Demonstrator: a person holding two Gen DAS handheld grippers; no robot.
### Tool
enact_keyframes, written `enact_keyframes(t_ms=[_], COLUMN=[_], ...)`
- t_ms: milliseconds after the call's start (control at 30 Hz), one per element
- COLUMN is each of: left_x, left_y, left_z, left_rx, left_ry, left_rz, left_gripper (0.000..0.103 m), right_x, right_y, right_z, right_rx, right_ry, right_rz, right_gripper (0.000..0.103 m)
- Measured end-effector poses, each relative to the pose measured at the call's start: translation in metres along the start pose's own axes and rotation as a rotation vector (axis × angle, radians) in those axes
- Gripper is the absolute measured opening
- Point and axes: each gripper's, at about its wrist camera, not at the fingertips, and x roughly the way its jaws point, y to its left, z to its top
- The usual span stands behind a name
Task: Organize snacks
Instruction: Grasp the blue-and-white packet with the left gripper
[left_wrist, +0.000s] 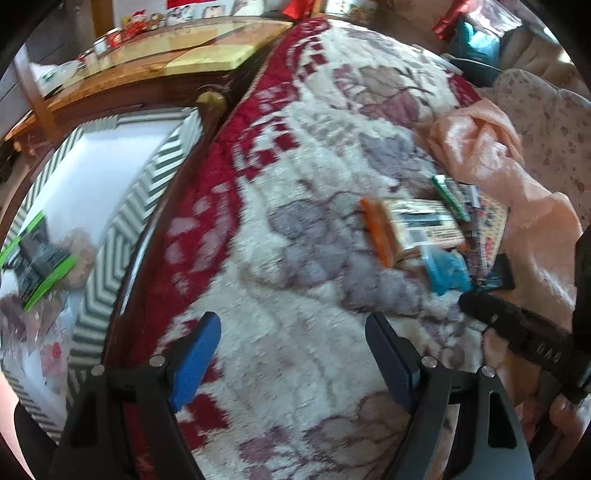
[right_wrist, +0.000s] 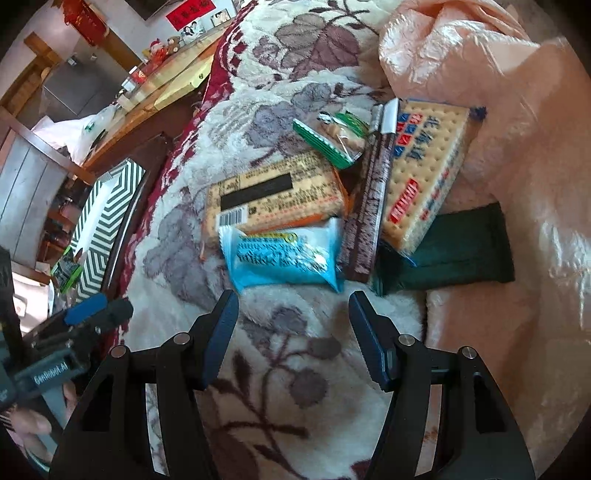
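- Blanket (right_wrist: 295, 92): fluffy, cream with mauve leaves and a red border; the landmark for every item below.
- Snack pile: lies on the blanket against a crumpled pink bag (right_wrist: 498, 110).
- Blue packet (right_wrist: 280, 258): light blue wrapper with dark print, crimped ends, lying flat at the near edge of the pile; also seen, blurred, in the left wrist view (left_wrist: 447, 269).
- Cracker pack (right_wrist: 273, 199): tan, flat, with a black bar and a barcode, orange trim; touching the blue packet on its far side.
- Green packet (right_wrist: 328, 140): small, serrated edge, clear window, beyond the cracker pack.
- Brown bar (right_wrist: 369, 206): long, dark, silver-ended, leaning between the cracker pack and the biscuit pack.
- Biscuit pack (right_wrist: 424, 173): large, clear wrap showing dotted biscuits, red and blue print; its near end rests on a dark green pouch (right_wrist: 454, 247).
- Bin (left_wrist: 122, 192): white inside, chevron-striped rim, beside the blanket's red border; holds a green-edged packet (left_wrist: 40, 266).
- Right gripper (right_wrist: 293, 321): jaws wide apart, holding nothing, just short of the blue packet.
- Left gripper (left_wrist: 291, 350): jaws wide apart, holding nothing, over bare blanket between bin and pile.
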Motion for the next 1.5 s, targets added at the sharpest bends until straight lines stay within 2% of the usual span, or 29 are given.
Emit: enact_keyframes(t_ms=[133, 300, 400, 467, 633, 700, 800, 900, 967, 1033, 1100, 1233, 1333, 1400, 1467, 1500], left_x=[0.000, 0.011, 0.025, 0.033, 0.056, 0.057, 0.053, 0.057, 0.060, 0.063, 0.068, 0.070, 0.080, 0.079, 0.077, 0.077], left_y=[-0.032, -0.085, -0.109, -0.117, -0.136, -0.142, -0.150, -0.157, -0.161, -0.163, -0.164, -0.170, -0.168, -0.162, -0.155, -0.151], left_z=[0.014, 0.023, 0.027, 0.033, 0.037, 0.034, 0.029, 0.020, 0.014, 0.015, 0.021, 0.025, 0.038, 0.045, 0.051, 0.052], left_rx=[0.107, 0.356, 0.479, 0.520, 0.621, 0.676, 0.731, 0.771, 0.791, 0.766, 0.724, 0.730, 0.692, 0.638, 0.589, 0.564], left_ry=[-0.017, 0.001, 0.025, 0.036, 0.099, 0.088, 0.118, 0.185, 0.181, 0.157, 0.177, 0.168, 0.181, 0.178, 0.173, 0.170], left_rz=[-0.108, -0.217, -0.228, -0.232, -0.227, -0.224, -0.268, -0.316, -0.297, -0.258, -0.270, -0.244, -0.248, -0.273, -0.302, -0.312], left_gripper=[0.082, 0.082, 0.082, 0.082, 0.081, 0.079, 0.070, 0.054, 0.053, 0.053, 0.053, 0.055, 0.055, 0.048, 0.037, 0.036], right_x=[-0.007, -0.019, -0.024, -0.023, -0.024, -0.027, -0.032, -0.036, -0.038, -0.038, -0.037, -0.041, -0.043, -0.042, -0.042, -0.041], right_y=[-0.008, -0.020, -0.028, -0.033, -0.044, -0.043, -0.046, -0.047, -0.047, -0.046, -0.045, -0.050, -0.050, -0.049, -0.049, -0.048], right_z=[-0.006, -0.012, -0.014, -0.015, -0.017, -0.018, -0.017, -0.016, -0.016, -0.017, -0.017, -0.017, -0.017, -0.017, -0.017, -0.017], right_rx=[-0.019, -0.021, -0.007, 0.001, 0.035, 0.028, 0.047, 0.050, 0.045, 0.039, 0.031, 0.058, 0.061, 0.054, 0.051, 0.050], right_ry=[0.008, 0.004, 0.002, 0.008, 0.024, 0.016, 0.002, -0.006, -0.009, -0.005, -0.001, -0.016, -0.021, -0.017, -0.014, -0.013], right_rz=[-0.023, -0.020, -0.017, -0.054, -0.017, -0.021, -0.003, 0.013, 0.018, 0.017, 0.010, 0.040, 0.046, 0.040, 0.037, 0.035], right_gripper=[0.062, 0.062, 0.062, 0.062, 0.062, 0.062, 0.062, 0.062, 0.062, 0.062, 0.062, 0.061, 0.061, 0.061, 0.061, 0.061])
